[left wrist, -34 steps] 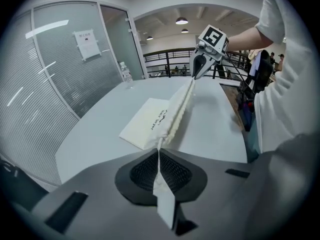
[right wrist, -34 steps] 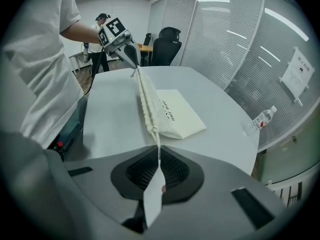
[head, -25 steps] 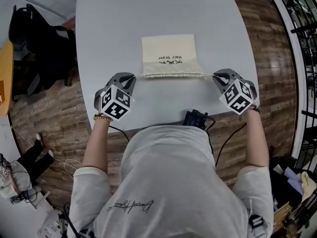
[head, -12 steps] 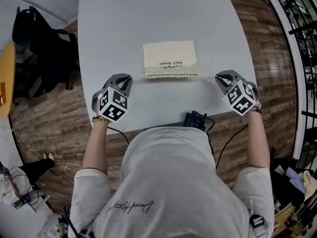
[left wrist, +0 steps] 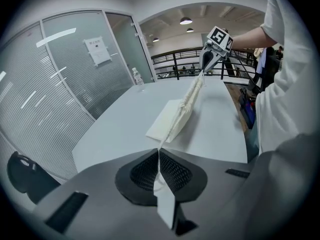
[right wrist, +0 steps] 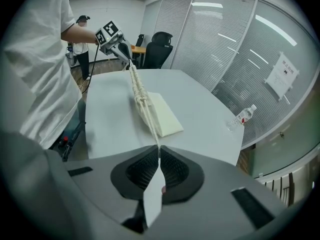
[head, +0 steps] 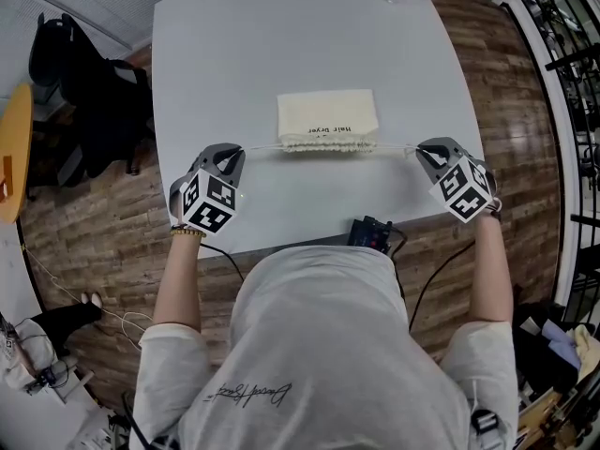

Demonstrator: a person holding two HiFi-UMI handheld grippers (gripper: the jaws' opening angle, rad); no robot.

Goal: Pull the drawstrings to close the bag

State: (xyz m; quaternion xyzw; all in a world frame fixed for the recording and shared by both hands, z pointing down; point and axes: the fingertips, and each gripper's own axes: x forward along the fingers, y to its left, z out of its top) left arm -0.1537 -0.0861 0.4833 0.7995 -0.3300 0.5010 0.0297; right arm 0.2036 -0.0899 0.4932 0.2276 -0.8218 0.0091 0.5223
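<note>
White table (head: 281, 36) lies bare all round the cream bag (head: 327, 112), which rests flat near its middle, gathered mouth toward the near edge and open room beyond on every side. Left of the bag, the left gripper (head: 234, 151) has its jaws pressed together on the left drawstring (head: 261, 147), which runs taut from the mouth. Right of the bag, the right gripper (head: 422, 150) pinches the right drawstring (head: 398, 147) likewise, close to the table's right edge, with a black device (head: 373, 232) nearer than the bag at the near edge.
</note>
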